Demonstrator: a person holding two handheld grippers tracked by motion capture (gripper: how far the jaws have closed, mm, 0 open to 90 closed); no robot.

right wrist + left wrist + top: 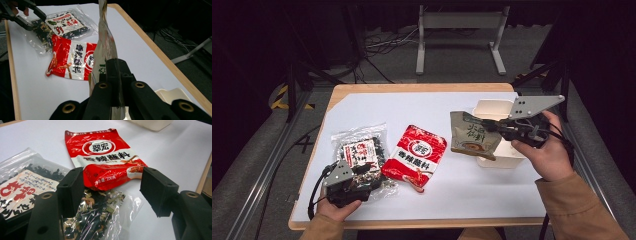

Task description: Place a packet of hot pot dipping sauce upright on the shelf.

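Red seasoning packet (105,157): glossy plastic film, creased, with bright highlights along its folds. Clear bag of dried black fungus (360,145): thin transparent plastic, crinkled and shiny, bearing a matt paper-like label. Small clear bag of dried vegetable flakes (100,216): the same transparent, wrinkled film. Tan seasoning pouch (472,134): smooth printed film with a soft sheen. White container (497,161): matt, smooth plastic. Worktop (412,88): pale wood with a smooth edge, covered by a matt white sheet (422,107) showing faint fold lines. Left hand-held gripper (112,192): matt black plastic jaws with brass-coloured inserts. Right hand-held gripper (492,125): matt grey metal plate on top.
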